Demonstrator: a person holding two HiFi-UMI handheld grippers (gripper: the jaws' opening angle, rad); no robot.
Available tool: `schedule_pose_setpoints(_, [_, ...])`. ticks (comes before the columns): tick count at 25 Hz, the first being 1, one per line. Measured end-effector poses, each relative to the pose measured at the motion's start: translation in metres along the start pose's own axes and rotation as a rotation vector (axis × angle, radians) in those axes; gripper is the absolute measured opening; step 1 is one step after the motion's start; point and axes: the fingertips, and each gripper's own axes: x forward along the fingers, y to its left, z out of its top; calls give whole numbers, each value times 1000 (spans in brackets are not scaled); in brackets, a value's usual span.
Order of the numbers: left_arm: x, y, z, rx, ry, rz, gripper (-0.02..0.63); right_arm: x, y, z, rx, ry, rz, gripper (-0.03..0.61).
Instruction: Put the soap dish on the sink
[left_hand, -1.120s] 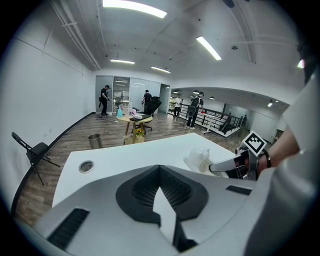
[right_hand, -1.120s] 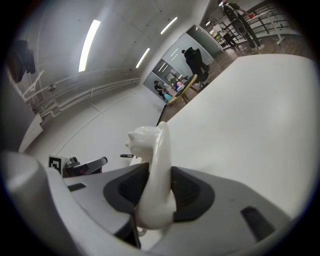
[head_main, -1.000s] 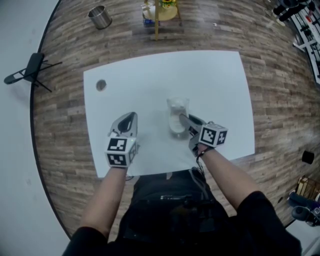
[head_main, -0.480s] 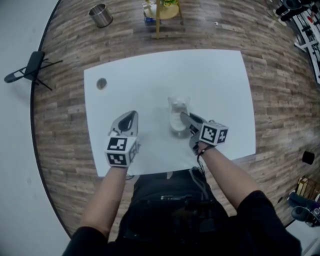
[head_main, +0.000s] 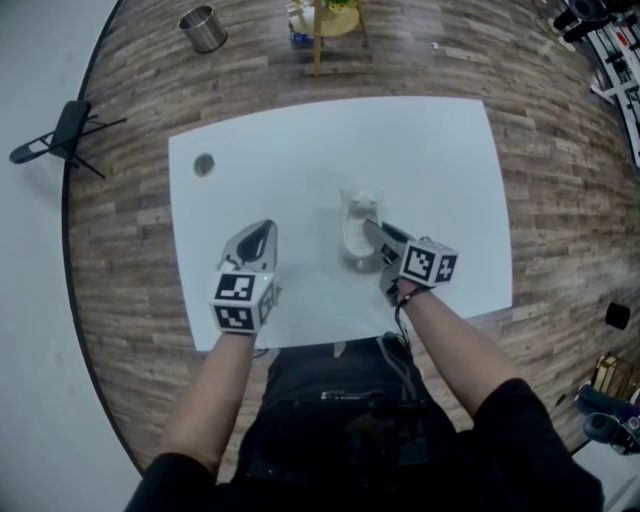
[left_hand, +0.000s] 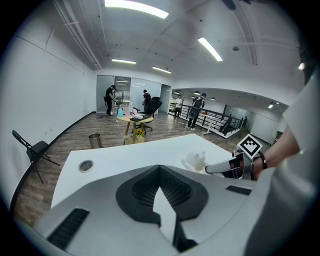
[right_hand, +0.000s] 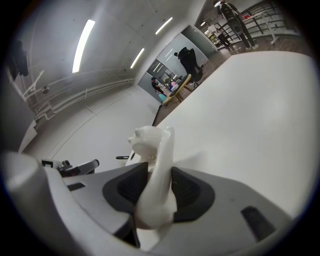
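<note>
A white ceramic soap dish (head_main: 357, 222) with a small animal figure on its far end rests on the white table (head_main: 430, 160). My right gripper (head_main: 371, 233) reaches it from the near right. The dish's rim (right_hand: 152, 150) stands between the two dark pads, and the jaws have just been opening around it. The dish also shows in the left gripper view (left_hand: 196, 160), with the right gripper (left_hand: 220, 169) beside it. My left gripper (head_main: 258, 236) lies on the table to the left, apart from the dish, shut and empty. No sink is in view.
A round grommet hole (head_main: 204, 165) sits in the table's far left part. On the wooden floor beyond are a metal bin (head_main: 202, 28), a folding chair (head_main: 60, 135) and a small round table (head_main: 325, 22). People stand far off in the left gripper view.
Both grippers and the soap dish keep their places; only the head view has shifted slightly.
</note>
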Motion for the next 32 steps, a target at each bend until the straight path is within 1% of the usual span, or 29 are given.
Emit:
schedule_pose_setpoints(23, [0,1,2,-3,6,14,-11,8,-9,9,28,28,-46,155])
schedule_pose_setpoints(32, [1,4,0,-4,7,19,-11,13,-14,12,8,35,-86,155])
